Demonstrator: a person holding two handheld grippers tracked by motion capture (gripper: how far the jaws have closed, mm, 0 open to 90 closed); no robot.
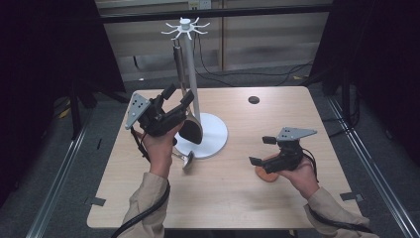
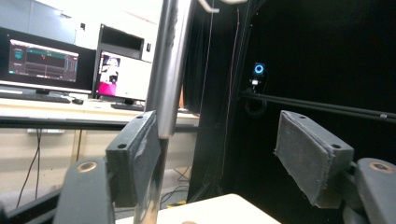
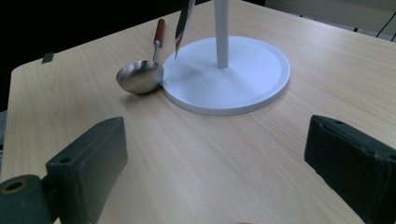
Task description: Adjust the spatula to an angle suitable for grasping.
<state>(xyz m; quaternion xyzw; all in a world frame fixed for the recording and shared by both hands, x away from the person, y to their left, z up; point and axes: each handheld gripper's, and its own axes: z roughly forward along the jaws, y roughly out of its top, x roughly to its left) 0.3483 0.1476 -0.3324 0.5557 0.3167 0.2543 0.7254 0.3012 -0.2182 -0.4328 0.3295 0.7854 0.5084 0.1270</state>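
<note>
The left hand-held gripper [image 1: 179, 96] stands open beside the hanging spatula's handle [image 2: 167, 70]; the right hand-held gripper [image 1: 262, 150] rests open on the desk [image 1: 223, 188].

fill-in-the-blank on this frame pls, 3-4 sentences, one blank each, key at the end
1. The white stand has a round base resting on the ____.
2. The steel ladle lies with its bowl touching the stand's ____.
3. A metal handle hangs between the jaws of the ____ hand-held gripper.
4. The right hand-held gripper has its jaws ____, nothing between them.

Missing words: table; base; left; open
</note>
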